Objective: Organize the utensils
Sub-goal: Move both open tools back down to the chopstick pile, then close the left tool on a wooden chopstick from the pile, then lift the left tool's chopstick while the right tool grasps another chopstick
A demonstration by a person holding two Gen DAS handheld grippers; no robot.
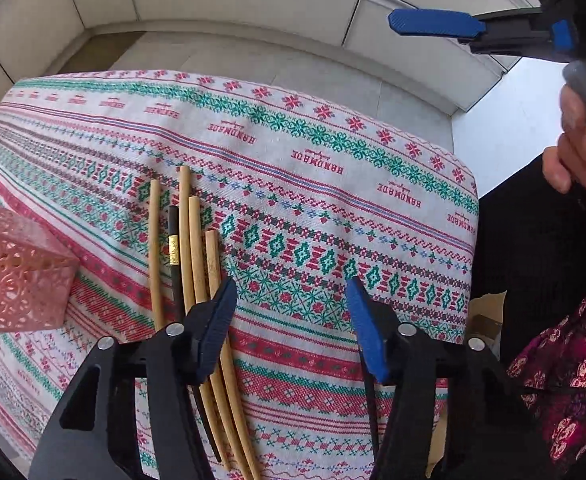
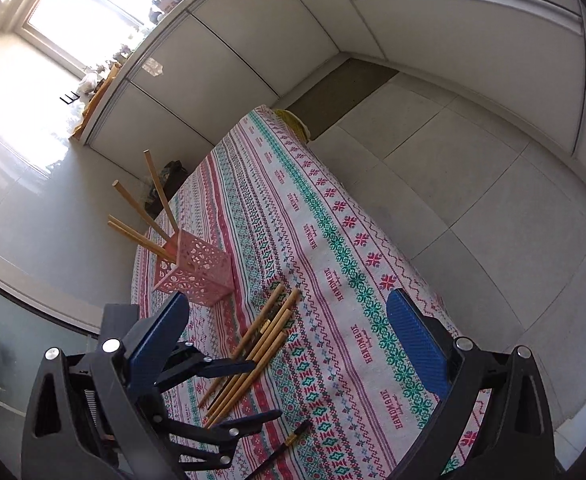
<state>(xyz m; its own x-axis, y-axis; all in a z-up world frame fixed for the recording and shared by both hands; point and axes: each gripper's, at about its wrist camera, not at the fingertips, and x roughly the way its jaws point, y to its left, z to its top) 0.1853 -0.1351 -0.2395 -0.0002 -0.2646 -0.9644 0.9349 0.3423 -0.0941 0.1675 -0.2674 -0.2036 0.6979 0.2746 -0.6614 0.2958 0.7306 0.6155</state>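
Note:
Several wooden chopsticks (image 1: 195, 256) and one black chopstick (image 1: 174, 256) lie side by side on the patterned tablecloth (image 1: 313, 208). My left gripper (image 1: 291, 320) is open and empty, low over their near ends, its left finger above them. A pink perforated holder (image 1: 17, 280) stands to the left; in the right wrist view the holder (image 2: 197, 276) holds several wooden chopsticks (image 2: 141, 208). The chopstick pile (image 2: 253, 352) lies beyond the left gripper (image 2: 249, 396). Another black chopstick (image 2: 283, 446) lies apart, near the front. My right gripper (image 2: 289, 332) is open and empty, held high above the table.
The table's far edge (image 1: 253, 84) drops to a tiled floor (image 2: 453, 168). White cabinets (image 2: 253, 40) line the walls. The person's hand (image 1: 581, 152) and patterned clothing (image 1: 565, 380) are at the right.

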